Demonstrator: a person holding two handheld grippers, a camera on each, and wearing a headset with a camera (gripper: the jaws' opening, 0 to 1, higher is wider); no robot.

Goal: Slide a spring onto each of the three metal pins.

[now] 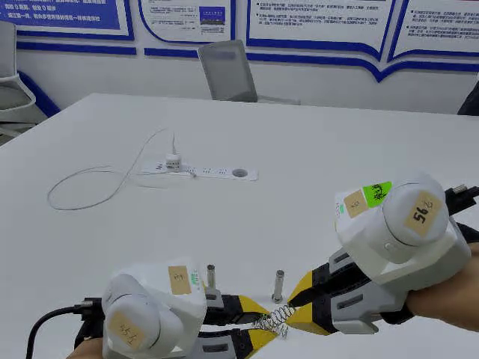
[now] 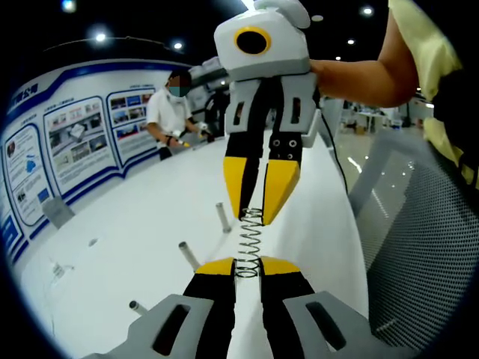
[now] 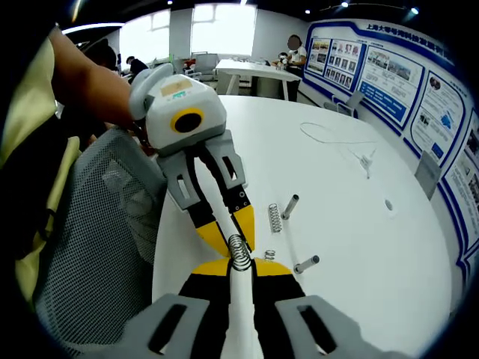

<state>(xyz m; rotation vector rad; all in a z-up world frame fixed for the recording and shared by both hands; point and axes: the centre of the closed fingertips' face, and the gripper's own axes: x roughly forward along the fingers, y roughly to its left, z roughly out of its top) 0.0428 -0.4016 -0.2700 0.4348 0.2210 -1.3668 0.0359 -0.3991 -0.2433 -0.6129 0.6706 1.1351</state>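
Both grippers meet on one spring [image 1: 276,320], low at the person's side of the table [image 1: 314,149]. The left gripper [image 2: 247,267] has its jaws pressed together on one end of it. The right gripper [image 3: 239,267] pinches the other end, so the spring hangs in the air between the yellow tips.

In the head view two pins [image 1: 279,284] stand upright just behind the spring. The left gripper view gives more: a third pin [image 2: 137,307] in the same row, and all three are bare. In the right gripper view a loose spring [image 3: 275,217] lies on the table just beside one pin. There is also a small spring [image 3: 269,255] near the right gripper's tip; I cannot tell if it lies or stands.

The table edge runs close beside the grippers, and a mesh chair [image 3: 112,247] is just past it. Beyond the pins the white surface is wide and open, up to a power strip [image 1: 209,172] and its cable [image 1: 82,179], well apart.

I count three pins, three springs and two grippers.
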